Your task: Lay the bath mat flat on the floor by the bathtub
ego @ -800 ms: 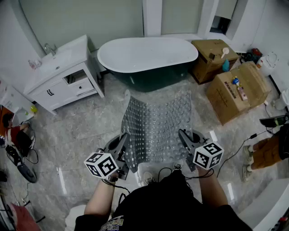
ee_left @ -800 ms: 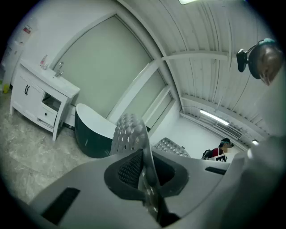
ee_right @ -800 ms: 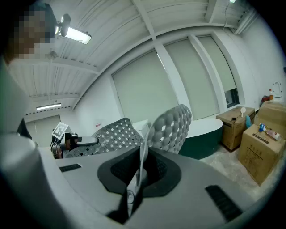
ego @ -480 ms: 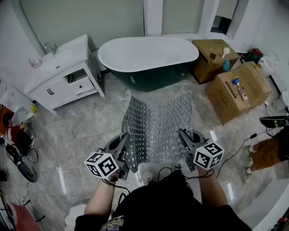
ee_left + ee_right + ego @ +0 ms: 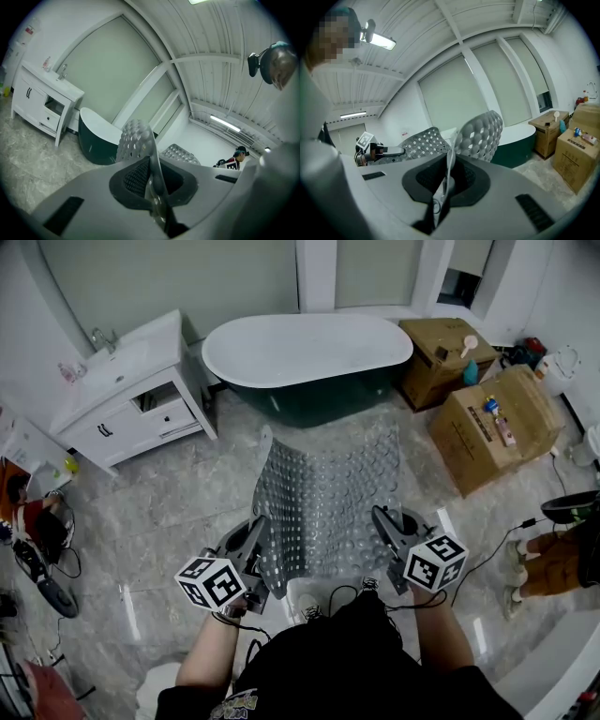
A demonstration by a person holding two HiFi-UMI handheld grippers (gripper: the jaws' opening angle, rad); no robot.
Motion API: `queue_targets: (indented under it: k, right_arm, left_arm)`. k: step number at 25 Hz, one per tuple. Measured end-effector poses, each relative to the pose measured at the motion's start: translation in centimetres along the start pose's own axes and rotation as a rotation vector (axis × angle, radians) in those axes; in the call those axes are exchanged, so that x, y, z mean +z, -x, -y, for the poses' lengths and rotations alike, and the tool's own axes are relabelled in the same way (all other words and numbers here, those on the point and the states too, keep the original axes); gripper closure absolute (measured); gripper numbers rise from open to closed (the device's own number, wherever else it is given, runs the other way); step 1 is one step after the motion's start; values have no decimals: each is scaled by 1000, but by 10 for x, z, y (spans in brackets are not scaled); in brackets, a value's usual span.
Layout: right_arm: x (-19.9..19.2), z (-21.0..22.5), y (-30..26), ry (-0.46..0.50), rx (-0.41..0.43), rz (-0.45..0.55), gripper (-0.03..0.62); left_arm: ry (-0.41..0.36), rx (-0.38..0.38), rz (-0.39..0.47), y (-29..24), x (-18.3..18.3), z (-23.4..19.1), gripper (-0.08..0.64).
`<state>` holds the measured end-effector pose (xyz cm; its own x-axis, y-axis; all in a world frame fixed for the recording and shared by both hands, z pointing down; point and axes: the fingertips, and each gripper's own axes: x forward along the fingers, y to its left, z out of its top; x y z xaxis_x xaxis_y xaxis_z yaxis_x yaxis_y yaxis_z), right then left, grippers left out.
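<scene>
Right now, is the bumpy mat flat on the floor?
Not flat. The clear bubbly plastic bath mat is spread, but the left tool and right tool pinch its near corners up.

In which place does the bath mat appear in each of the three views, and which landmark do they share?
Head view: the bath mat is in the centre, between the person and the bathtub.
Left gripper view: centre, rising curled from the left tongs.
Right gripper view: centre, rising from the right tongs.
Shared landmark: the dark bathtub, beyond the bath mat in all three.
</scene>
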<state>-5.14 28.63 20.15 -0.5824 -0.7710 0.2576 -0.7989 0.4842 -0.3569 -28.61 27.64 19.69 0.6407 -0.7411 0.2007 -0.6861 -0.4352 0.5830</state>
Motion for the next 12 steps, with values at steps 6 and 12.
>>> queue_targets:
  k: [6,12]
  right_arm:
    - [2,12,2,0,4,-1,562]
    - [8,28,5,-8,18,-5,562]
  left_arm:
    - [0,6,-5,-7,-5,5,529]
    - [3,22,2,-21,-6,14,529]
